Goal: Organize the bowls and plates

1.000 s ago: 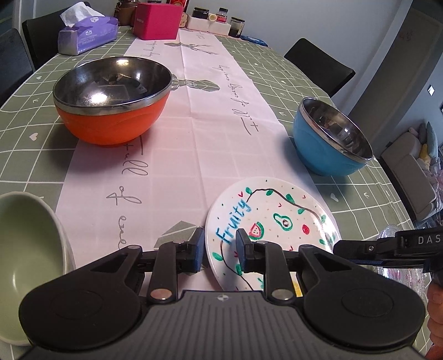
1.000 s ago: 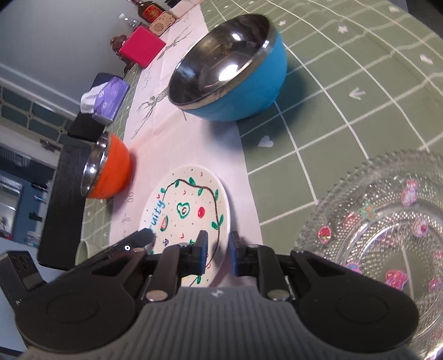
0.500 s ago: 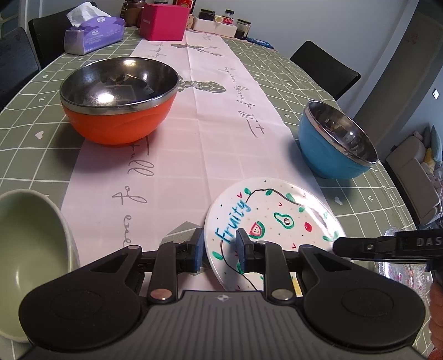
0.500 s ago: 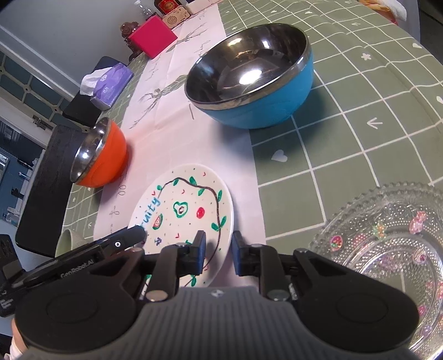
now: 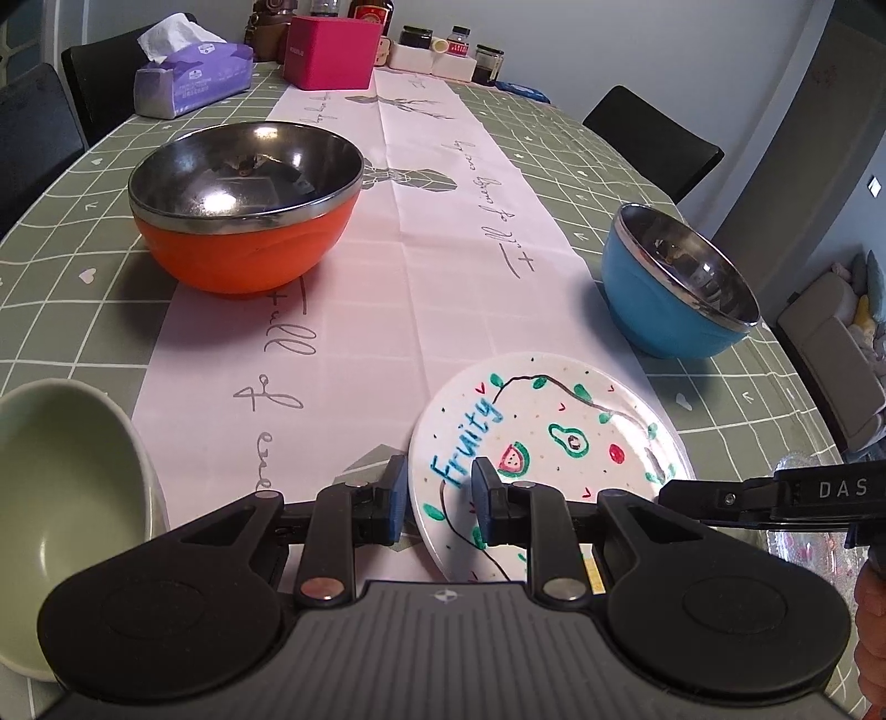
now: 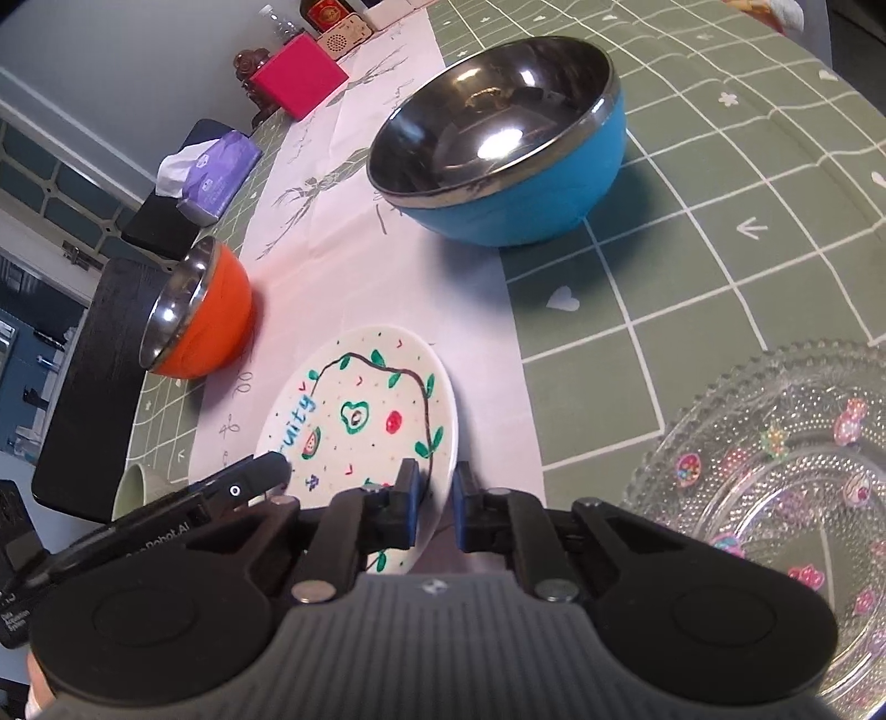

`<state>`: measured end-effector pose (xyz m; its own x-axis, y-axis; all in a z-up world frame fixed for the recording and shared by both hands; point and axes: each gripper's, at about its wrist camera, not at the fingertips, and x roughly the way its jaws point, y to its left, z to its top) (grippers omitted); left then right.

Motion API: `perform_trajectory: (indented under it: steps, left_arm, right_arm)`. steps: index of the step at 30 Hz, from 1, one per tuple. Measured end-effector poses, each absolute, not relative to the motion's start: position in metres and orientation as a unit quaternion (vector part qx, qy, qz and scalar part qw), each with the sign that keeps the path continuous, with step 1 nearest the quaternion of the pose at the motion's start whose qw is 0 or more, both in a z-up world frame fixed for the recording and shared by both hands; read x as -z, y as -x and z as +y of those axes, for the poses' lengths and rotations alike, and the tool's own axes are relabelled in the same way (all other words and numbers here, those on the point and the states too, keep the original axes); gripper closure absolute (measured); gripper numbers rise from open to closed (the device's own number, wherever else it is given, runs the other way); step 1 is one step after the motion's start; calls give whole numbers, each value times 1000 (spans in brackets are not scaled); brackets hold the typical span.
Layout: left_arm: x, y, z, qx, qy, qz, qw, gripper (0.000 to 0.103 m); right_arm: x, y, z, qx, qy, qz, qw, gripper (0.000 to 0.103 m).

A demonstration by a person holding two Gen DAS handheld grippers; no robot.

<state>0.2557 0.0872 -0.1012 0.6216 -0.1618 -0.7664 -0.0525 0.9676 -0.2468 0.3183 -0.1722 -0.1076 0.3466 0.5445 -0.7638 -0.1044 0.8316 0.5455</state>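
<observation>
A purple tissue pack (image 5: 191, 77) and a pink box (image 5: 331, 51) are seen near the table's far end, with jars (image 5: 449, 50) behind. Black chairs (image 5: 656, 138) are placed along both sides.

My left gripper (image 5: 436, 501) & right gripper (image 6: 432, 507): matt black plastic, ribbed grey housing, blue pads. Plate (image 5: 554, 437): glossy glazed ceramic w/ painted fruit. Orange bowl (image 5: 246, 210) & blue bowl (image 6: 498, 138): polished mirror-like steel inside, smooth coloured shell outside. Green bowl (image 5: 61, 487): smooth, satin finish. Glass dish (image 6: 775, 471): clear, beaded, rough-textured. Tablecloth (image 6: 720, 249): matt green, grid print. Runner (image 5: 443, 249): matt pale cloth, creased, w/ script. Tissue pack (image 5: 191, 75): shiny purple plastic wrap, soft paper on top.
</observation>
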Motion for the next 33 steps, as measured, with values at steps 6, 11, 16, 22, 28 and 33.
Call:
perform_trajectory:
  steps: [6,11,16,22,28,33]
  left_arm:
    - [100,-252,88,25,127,432,893,76]
    - [97,-245,85,24,126,426,895,76]
    - [87,-234,81,23,131,414,900,76]
    - [74,-220,76,29,143,398,906,76]
    - [65,-203,63,41,158,383,909,76]
    - [60,-192,46,60,165,376,910,76]
  right_arm:
    - [104,-317,-173,-210,-205,526,798,93]
    - [98,-313,-175,-215,-197,521,802,94]
    - [92,-306,-179,-218,-199,516,804,94]
    - [81,-291,-190,-221,-203,505,809,93]
    - [71,-266,-208,-219,-209,487,819,93]
    - [64,-244,-229,-209,-211,471,830,93]
